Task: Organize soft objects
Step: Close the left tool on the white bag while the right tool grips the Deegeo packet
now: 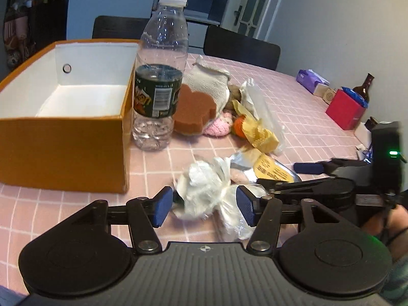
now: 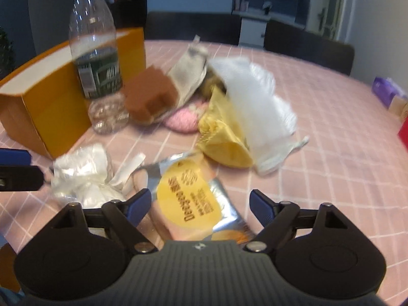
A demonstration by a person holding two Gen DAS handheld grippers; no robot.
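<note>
My left tongs (image 1: 204, 207) gape around the crumpled white plastic bag (image 1: 204, 187), not gripping. My right tongs (image 2: 200, 204) stand wide over the silver foil snack packet (image 2: 193, 204)

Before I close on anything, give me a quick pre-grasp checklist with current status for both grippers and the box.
1. Left gripper open: ok.
2. White plastic bundle between its pads: ok; contact cannot tell.
3. Right gripper open: ok.
4. Silver snack packet between its fingers: ok, not gripped.
5. Orange box has room: ok, interior looks empty.
6. Water bottle stands upright beside the box, near the drop path: not ok.
</note>
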